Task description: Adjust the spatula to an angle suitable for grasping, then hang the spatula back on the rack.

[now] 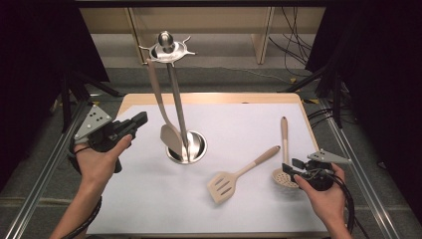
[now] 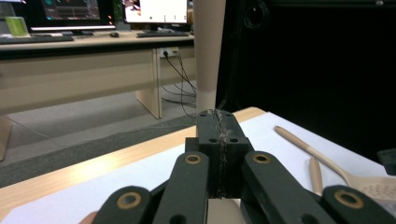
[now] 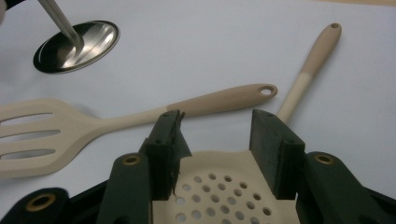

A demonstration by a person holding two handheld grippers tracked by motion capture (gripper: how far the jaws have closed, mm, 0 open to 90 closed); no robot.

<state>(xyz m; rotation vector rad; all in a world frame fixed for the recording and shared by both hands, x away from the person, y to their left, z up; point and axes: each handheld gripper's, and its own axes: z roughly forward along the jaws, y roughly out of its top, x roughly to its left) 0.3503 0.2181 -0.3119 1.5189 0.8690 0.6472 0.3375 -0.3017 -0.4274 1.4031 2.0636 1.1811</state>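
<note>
Nearest of all, the right gripper [image 1: 293, 166] sat low at the near right of the table [image 1: 149, 199], its jaws spread wide and released over the perforated bowl of the skimmer [image 3: 224, 186]. From the right gripper view the bowl lay directly between and just under the two black jaws, and the skimmer's long axis ran straight on away from them, its handle reaching toward the far edge. So the tool lay dead ahead of that gripper, lengthwise to it; I judged it the natural hand for any pickup, though whether the jaws touched the bowl I could not tell.

Just beside it to the left lay the slotted spatula [image 1: 234, 177], head near, handle angled up and right toward the skimmer's shaft without quite meeting it.

Farther off, the left gripper [image 1: 137, 122] was held up above the table's left side with its jaws clenched tight on nothing, pointing toward the steel rack [image 1: 178, 94]. A solid turner [image 1: 166, 119] hung from the rack's top ring, blade down by the round base. That left hand stood well apart from both loose utensils.
</note>
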